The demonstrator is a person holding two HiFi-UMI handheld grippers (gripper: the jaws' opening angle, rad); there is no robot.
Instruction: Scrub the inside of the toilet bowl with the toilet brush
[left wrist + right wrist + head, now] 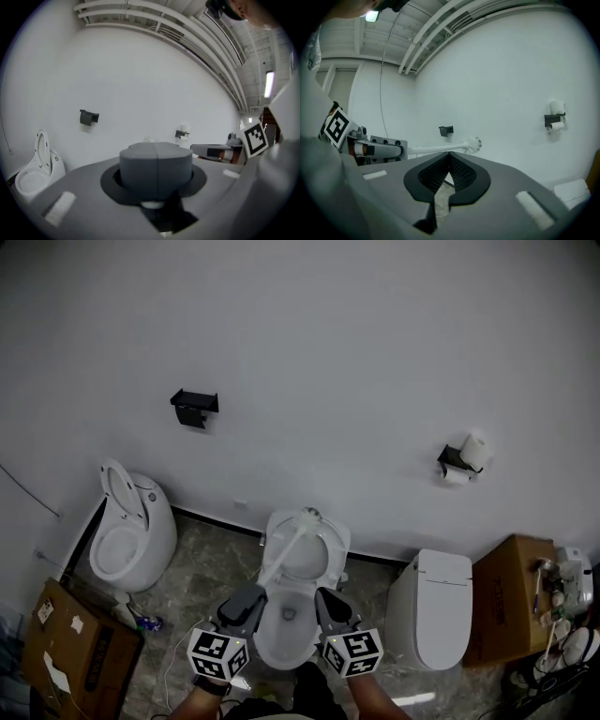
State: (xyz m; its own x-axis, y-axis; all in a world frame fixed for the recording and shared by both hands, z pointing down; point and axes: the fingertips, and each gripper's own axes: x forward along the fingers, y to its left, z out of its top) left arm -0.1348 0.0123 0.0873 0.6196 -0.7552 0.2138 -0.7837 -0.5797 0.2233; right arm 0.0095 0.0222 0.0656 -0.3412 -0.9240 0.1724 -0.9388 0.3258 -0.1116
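The open toilet's bowl [264, 638] is right below me, with its seat [333, 554] lifted against the wall. My left gripper [246, 602] [155, 159] is shut on the handle of the white toilet brush [286, 549]. The brush slants away from it over the bowl, and its head reaches the top of the lifted seat. In the right gripper view the brush [440, 149] is in the air, sticking out of the left gripper [370, 149] towards the wall. My right gripper [328, 602] [450, 157] hangs over the bowl's right side, shut on nothing.
A second open toilet [131, 540] stands at the left and a closed one [441, 606] at the right. Cardboard boxes [75, 643] [511, 596] flank them. On the wall are a black holder [194, 407] and a paper roll holder [464, 457].
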